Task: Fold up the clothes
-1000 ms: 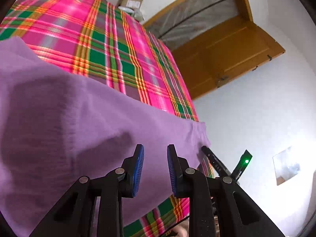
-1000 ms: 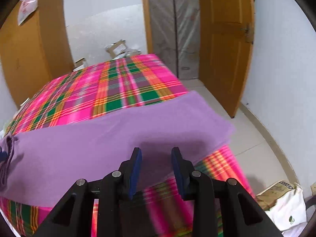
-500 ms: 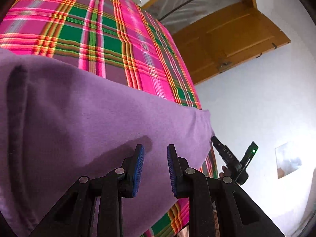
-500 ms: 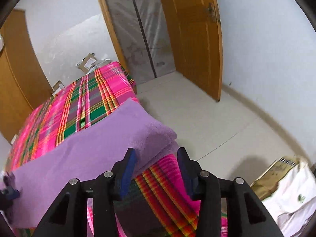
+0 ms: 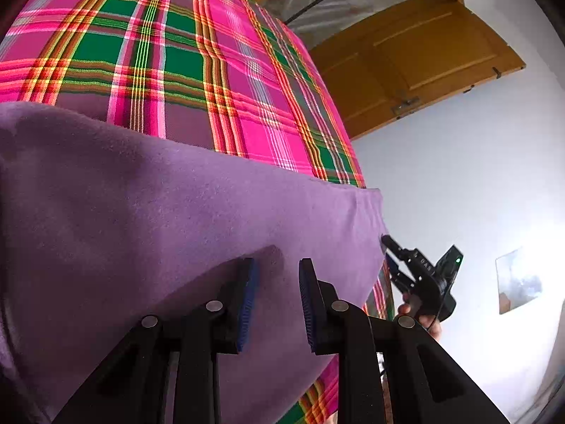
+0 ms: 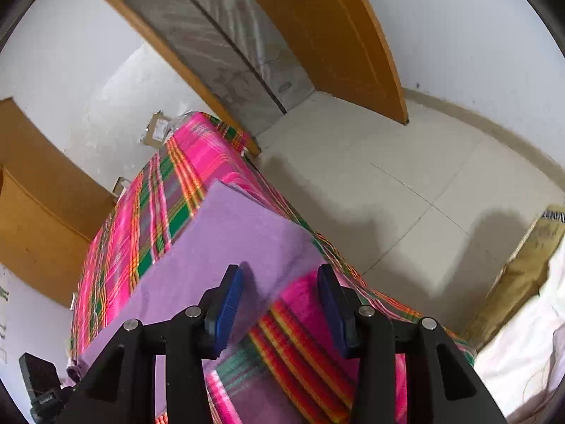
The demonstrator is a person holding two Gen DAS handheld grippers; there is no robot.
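Hovering over the folded purple fleece garment (image 5: 183, 219), my left hand-held gripper (image 5: 275, 282) has its blue-padded jaws a narrow gap apart, gripping nothing. That garment lies flat across the near part of the bed with its pink, green and orange plaid cover (image 5: 183, 56), its far corner at about 3 o'clock in the left wrist view. My right hand-held gripper (image 6: 279, 293) is spread wide and empty above the garment's end corner (image 6: 243, 226), left pad (image 6: 226, 304) over the purple cloth. At 1 o'clock stands an orange wooden door (image 6: 328, 35).
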